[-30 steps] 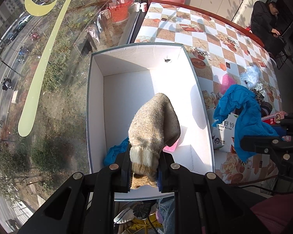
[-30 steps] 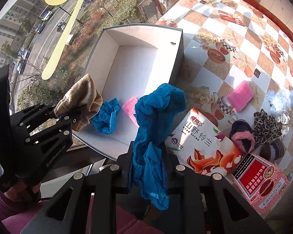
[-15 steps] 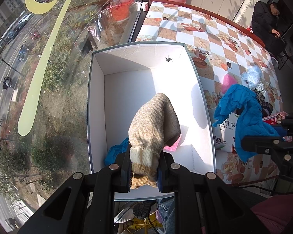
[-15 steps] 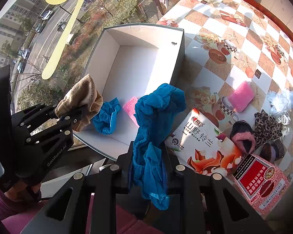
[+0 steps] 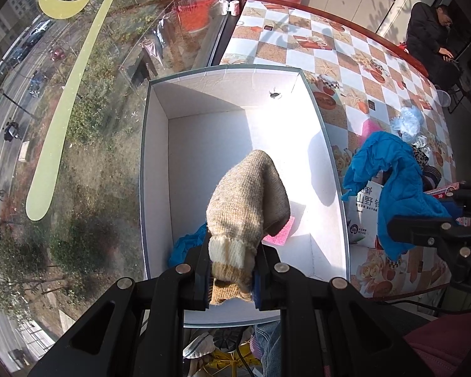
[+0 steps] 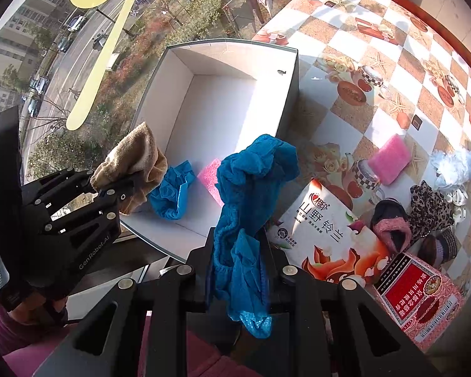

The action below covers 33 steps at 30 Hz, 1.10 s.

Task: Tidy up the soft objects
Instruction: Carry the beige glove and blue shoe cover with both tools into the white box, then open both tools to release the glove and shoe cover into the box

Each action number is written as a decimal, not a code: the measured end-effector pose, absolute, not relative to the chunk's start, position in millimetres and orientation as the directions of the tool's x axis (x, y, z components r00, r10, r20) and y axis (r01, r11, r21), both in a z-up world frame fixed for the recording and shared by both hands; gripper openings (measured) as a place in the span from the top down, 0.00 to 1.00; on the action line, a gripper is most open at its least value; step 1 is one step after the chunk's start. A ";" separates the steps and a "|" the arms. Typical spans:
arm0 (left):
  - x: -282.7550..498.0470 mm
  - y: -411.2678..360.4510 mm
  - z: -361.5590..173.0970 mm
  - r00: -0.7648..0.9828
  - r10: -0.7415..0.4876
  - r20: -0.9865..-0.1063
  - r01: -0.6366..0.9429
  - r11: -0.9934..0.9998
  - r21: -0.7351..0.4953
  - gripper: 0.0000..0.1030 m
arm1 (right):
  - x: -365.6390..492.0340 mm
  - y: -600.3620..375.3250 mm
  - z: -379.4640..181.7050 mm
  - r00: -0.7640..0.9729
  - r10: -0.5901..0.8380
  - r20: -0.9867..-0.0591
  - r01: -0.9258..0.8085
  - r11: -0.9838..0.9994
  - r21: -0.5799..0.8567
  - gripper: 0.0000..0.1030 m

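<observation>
Nothing much moved since 1 s ago; both grippers stayed put. Left gripper (image 5: 230,275) clamped 1 tan sock (image 5: 246,207) above box (image 5: 325,144), long axis to 12. Right gripper (image 6: 237,267) pinched 1 blue cloth (image 6: 251,188), hanging toward 6. In box: 1 blue rag (image 6: 172,194), 1 pink sponge (image 6: 210,177); 2nd sponge (image 6: 389,158) at 3.

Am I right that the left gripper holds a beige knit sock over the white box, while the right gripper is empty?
Not quite. The right gripper is not empty: in the right wrist view it is clamped on a crumpled blue cloth. The left gripper does hold the beige knit sock over the white box.
</observation>
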<state>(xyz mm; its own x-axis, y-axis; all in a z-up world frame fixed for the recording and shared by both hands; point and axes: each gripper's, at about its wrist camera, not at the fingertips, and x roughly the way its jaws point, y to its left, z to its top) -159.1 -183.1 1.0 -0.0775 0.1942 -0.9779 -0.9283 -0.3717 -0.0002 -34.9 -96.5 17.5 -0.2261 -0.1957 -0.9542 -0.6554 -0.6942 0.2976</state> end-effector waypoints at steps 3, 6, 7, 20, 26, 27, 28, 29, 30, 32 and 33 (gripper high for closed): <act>-160.3 -182.1 -1.4 -0.077 0.188 -0.979 -0.927 -0.374 0.001 0.80 | -38.5 -94.2 16.0 -0.231 -0.200 -0.952 -0.652 -0.695 0.303 0.78; -162.0 -181.7 -3.2 -0.075 0.182 -0.980 -0.924 -0.382 -0.001 0.80 | -42.1 -90.6 15.8 -0.233 -0.197 -0.952 -0.646 -0.700 0.303 0.78; -162.8 -181.8 -3.7 -0.075 0.180 -0.981 -0.923 -0.384 0.000 0.80 | -43.6 -87.8 16.1 -0.235 -0.197 -0.952 -0.645 -0.701 0.304 0.78; -172.4 -177.1 -16.8 -0.082 0.146 -0.986 -0.907 -0.420 0.013 0.80 | -99.1 -55.9 6.2 -0.273 -0.203 -0.941 -0.613 -0.717 0.332 0.78; -174.8 -172.4 -28.7 -0.092 0.119 -0.989 -0.908 -0.418 0.034 0.80 | -134.0 -57.2 -23.0 -0.231 -0.237 -0.944 -0.580 -0.745 0.329 0.78; -175.3 -171.5 -30.9 -0.089 0.114 -0.989 -0.908 -0.417 0.034 0.80 | -137.4 -59.2 -30.1 -0.218 -0.246 -0.944 -0.579 -0.746 0.328 0.78; -174.9 -170.7 -33.1 -0.089 0.108 -0.990 -0.908 -0.417 0.036 0.80 | -140.0 -61.1 -36.9 -0.205 -0.253 -0.946 -0.578 -0.749 0.325 0.78; -175.0 -170.1 -35.0 -0.088 0.104 -0.991 -0.909 -0.416 0.037 0.80 | -142.2 -63.0 -43.7 -0.184 -0.257 -0.949 -0.575 -0.755 0.316 0.78; -175.0 -169.5 -36.9 -0.088 0.099 -0.991 -0.910 -0.414 0.039 0.80 | -142.5 -65.2 -50.2 -0.163 -0.257 -0.953 -0.572 -0.762 0.303 0.78; -173.8 -168.3 -40.5 -0.084 0.092 -0.992 -0.912 -0.409 0.040 0.80 | -138.7 -67.9 -60.8 -0.128 -0.260 -0.957 -0.579 -0.764 0.285 0.78; -173.1 -168.2 -42.0 -0.082 0.089 -0.993 -0.913 -0.406 0.039 0.80 | -134.8 -68.5 -65.3 -0.109 -0.262 -0.959 -0.588 -0.761 0.275 0.78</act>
<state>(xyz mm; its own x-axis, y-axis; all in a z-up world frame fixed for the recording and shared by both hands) -173.1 -168.2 -42.0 -0.0823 0.0887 -0.9926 -0.9128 -0.4064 0.0394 -134.8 -68.5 -65.3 -0.1093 -0.2619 -0.9589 -0.5877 -0.7610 0.2748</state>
